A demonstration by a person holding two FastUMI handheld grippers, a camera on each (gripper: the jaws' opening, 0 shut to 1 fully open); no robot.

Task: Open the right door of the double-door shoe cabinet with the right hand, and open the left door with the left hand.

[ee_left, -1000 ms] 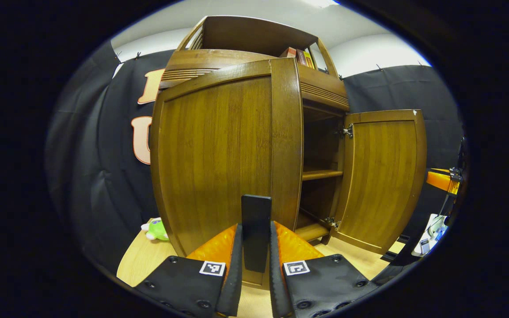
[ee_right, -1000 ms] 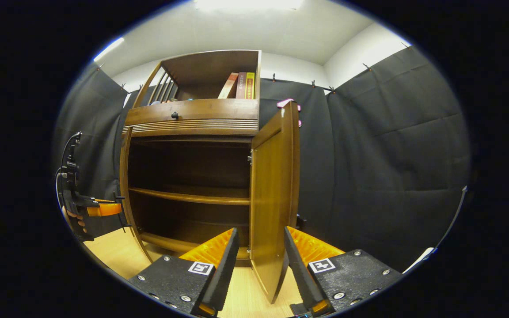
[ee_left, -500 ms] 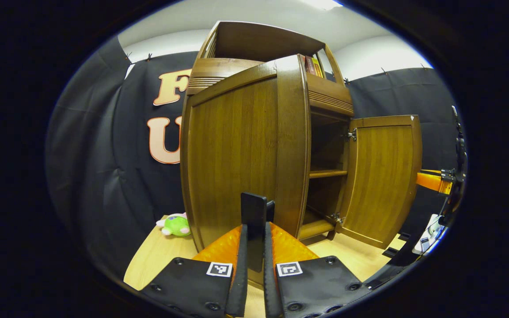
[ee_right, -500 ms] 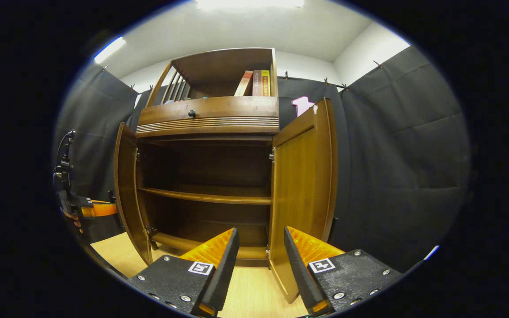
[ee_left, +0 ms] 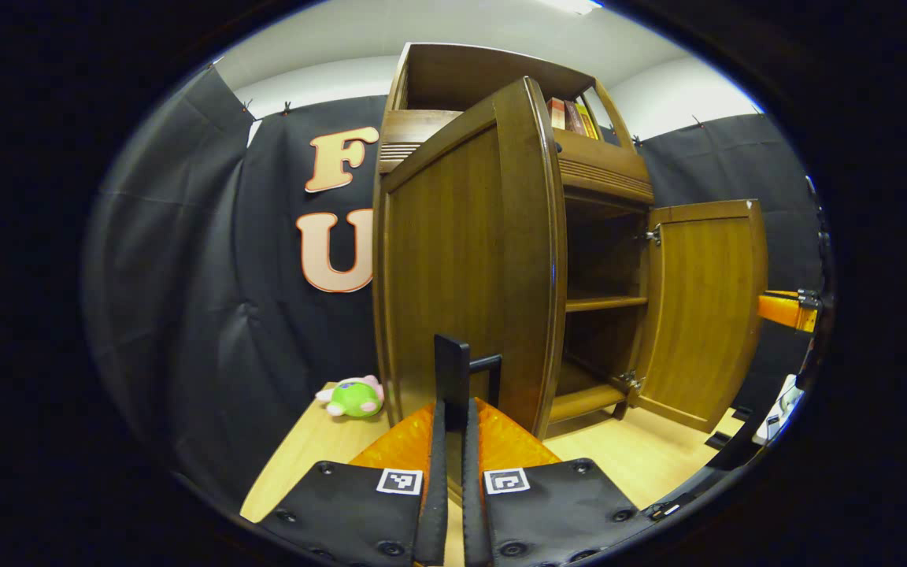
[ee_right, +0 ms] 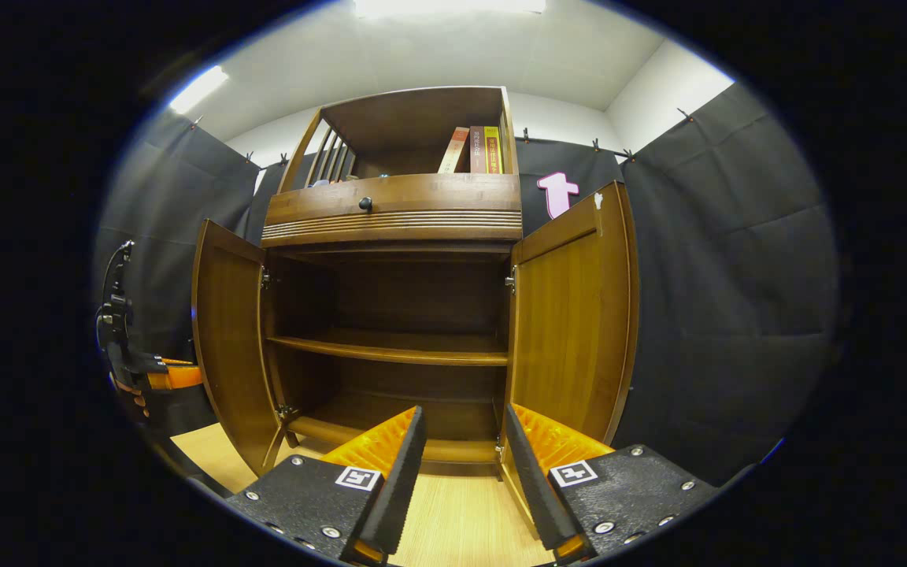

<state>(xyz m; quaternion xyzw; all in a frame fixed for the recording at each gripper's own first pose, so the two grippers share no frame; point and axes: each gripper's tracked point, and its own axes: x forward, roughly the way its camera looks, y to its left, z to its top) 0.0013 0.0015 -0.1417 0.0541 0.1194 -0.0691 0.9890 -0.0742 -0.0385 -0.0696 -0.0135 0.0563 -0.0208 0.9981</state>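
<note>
We see the brown wooden double-door shoe cabinet (ee_right: pixel 394 315) standing on a pale wooden floor (ee_left: pixel 642 457) with both doors swung out and its dark inside laid bare, a single wooden shelf (ee_right: pixel 390 350) running across the middle. In the left gripper view the left gripper (ee_left: pixel 451 472) has its jaws pressed close on the slim black bar handle (ee_left: pixel 451 370) of the left door (ee_left: pixel 461 268), both fingers against it, and that door stands wide, turned almost edge-on to us. In the same view the right door (ee_left: pixel 705 307) hangs open on its hinges at the far side, and just past its outer edge we catch the other gripper's orange body. In the right gripper view the right gripper (ee_right: pixel 461 465) sits low before the open cabinet with its jaws spread apart and nothing between them; the right door (ee_right: pixel 571 315) stands just beyond its own right finger, apart from it. At the left edge of that view we see the left gripper (ee_right: pixel 162 378) with a hand (ee_right: pixel 132 394) holding it, just beside the outer face of the left door (ee_right: pixel 225 346). Above the doors runs a ribbed wooden drawer front with a small dark round knob (ee_right: pixel 365 204), and on the open top shelf a few upright books (ee_right: pixel 479 150) lean together. A small green plush toy (ee_left: pixel 353 397) lies on the floor by the black cloth wall, to the left of the cabinet
</note>
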